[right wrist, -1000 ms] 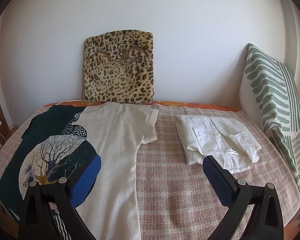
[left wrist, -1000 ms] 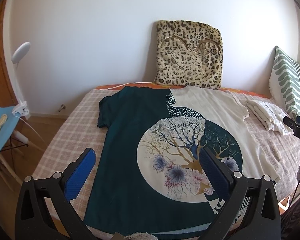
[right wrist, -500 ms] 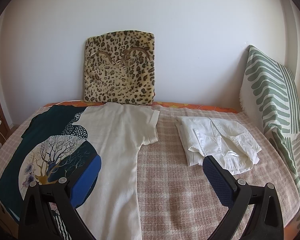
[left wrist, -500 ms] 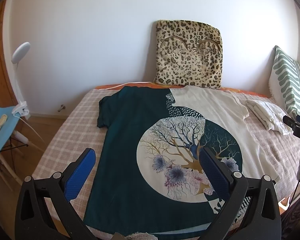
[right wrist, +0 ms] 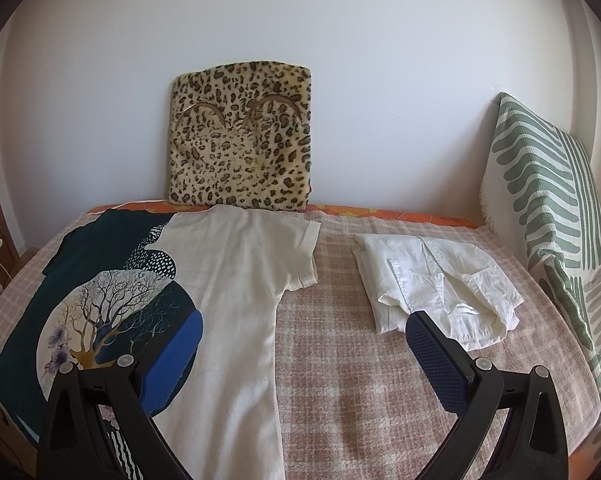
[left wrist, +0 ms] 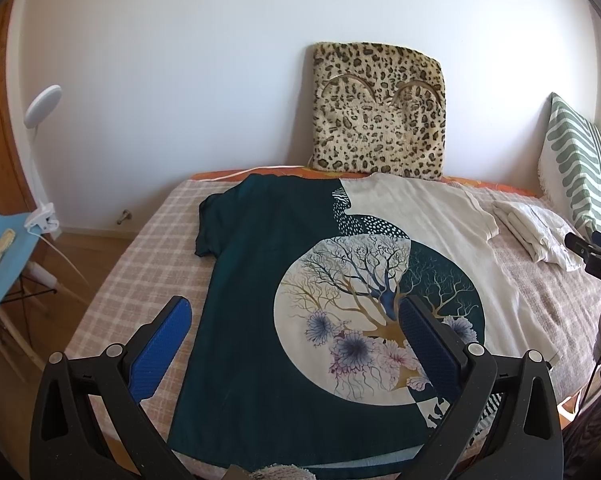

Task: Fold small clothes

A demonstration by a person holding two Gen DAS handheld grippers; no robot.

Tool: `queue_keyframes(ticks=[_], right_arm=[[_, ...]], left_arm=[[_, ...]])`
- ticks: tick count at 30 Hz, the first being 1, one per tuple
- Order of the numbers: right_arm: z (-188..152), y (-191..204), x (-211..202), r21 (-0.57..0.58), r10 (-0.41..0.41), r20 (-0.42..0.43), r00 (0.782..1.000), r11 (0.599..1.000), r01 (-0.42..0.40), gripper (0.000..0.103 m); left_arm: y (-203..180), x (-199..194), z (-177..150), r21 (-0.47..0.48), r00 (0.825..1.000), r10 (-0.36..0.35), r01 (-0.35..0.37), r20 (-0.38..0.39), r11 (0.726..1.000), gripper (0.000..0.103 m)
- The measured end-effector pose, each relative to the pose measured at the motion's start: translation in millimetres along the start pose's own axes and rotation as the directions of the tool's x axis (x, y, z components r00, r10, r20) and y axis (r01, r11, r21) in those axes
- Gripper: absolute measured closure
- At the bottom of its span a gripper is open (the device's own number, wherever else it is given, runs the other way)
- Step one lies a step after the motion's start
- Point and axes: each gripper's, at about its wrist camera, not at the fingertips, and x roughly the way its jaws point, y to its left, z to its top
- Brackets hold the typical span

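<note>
two grippers, each with two blue-padded fingers. left gripper (left wrist: 294, 332): fingers wide apart, holding nothing, raised over the near hem of the one t-shirt (left wrist: 300, 280). right gripper (right wrist: 304, 338): fingers likewise wide apart and empty, raised over the bed between the t-shirt's cream side and the folded garment. the t-shirt, half dark teal and half cream with a round tree-and-flower print, lies spread flat and unfolded on the checked bed cover (right wrist: 340, 360), both short sleeves out, its collar end touching the foot of the far cushion. one folded white shirt (right wrist: 436, 284) lies to the right of it, apart from the cream sleeve. two cushions: one leopard-print cushion (right wrist: 242, 136) upright against the white wall, one green-and-white striped cushion (right wrist: 548, 200) leaning at the bed's right edge. at far left, one white clip lamp (left wrist: 40, 112) fixed to one light-blue chair (left wrist: 4, 264).
</note>
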Motion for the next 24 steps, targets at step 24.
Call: queue_keyframes(ticks=[24], right_arm=[[6.6,25.0,-5.6,-0.048,0.039,0.047,0.998,0.998,-0.037,0.001]], left_arm=[[27.4,6.2,-10.8,-0.052,0.999,-0.008,0.005,-0.044,0.999,0.0]])
